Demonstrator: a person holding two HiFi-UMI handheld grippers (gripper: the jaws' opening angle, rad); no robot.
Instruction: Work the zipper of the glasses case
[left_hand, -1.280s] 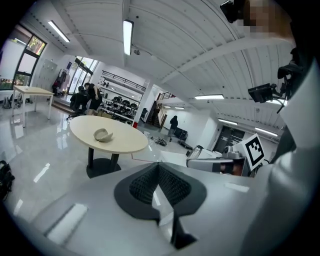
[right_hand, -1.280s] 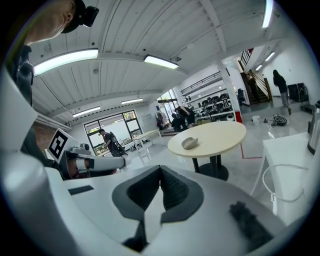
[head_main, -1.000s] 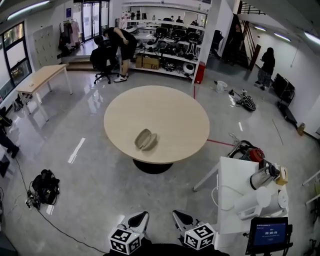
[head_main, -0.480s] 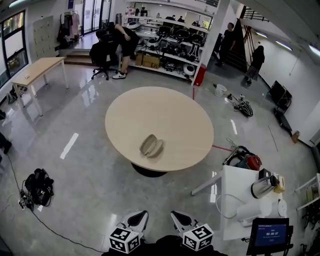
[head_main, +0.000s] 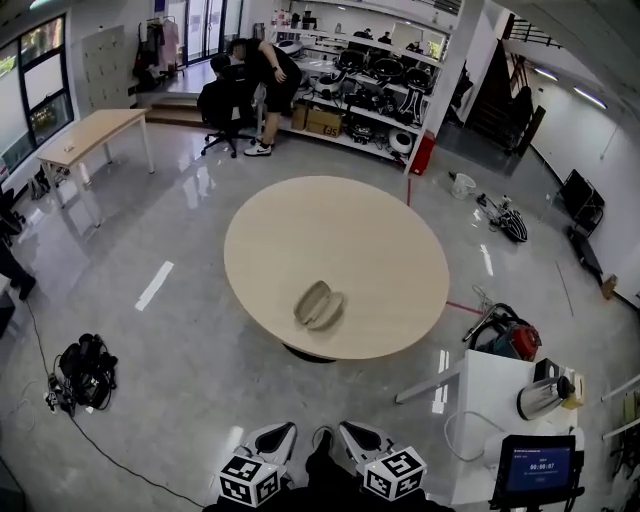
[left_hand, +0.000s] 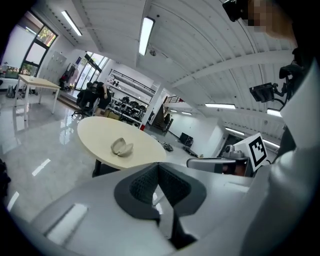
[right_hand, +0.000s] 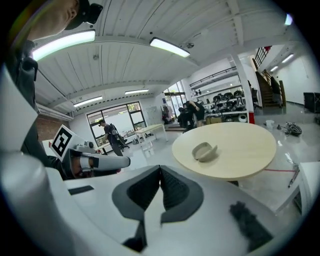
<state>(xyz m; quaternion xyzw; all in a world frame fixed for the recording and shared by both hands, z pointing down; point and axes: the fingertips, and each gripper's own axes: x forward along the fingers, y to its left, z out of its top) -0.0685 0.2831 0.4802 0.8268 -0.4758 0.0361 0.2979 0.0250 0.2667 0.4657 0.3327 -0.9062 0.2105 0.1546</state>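
The glasses case (head_main: 319, 305) lies on the round, light tabletop (head_main: 330, 230), in the part of it that is nearer to the person. It seems to be open, with its two halves side by side, but the zipper is too small to see. Nothing else lies on the tabletop, and no gripper touches the case.

Both grippers are well apart from it, low at the bottom edge of the head view and over the grey floor (head_main: 190, 330). The left gripper (head_main: 278, 436) has its fingers (left_hand: 142, 185) pressed together with nothing between them. The right gripper (head_main: 360, 436) is just beside it, and its fingers (right_hand: 175, 190) are also closed on nothing. Both gripper views look toward the tabletop and show the case far in front of the fingers.

To the right of the grippers stands a white side table (head_main: 485, 385) with a jug (head_main: 543, 396) and a small screen (head_main: 540, 466). A red bag (head_main: 516, 340) lies on the floor behind it. On the left, a black bag (head_main: 85, 368) lies on the floor. Farther back stands a wooden desk (head_main: 95, 135), and a person (head_main: 268, 68) bends down in front of the shelves (head_main: 370, 85).
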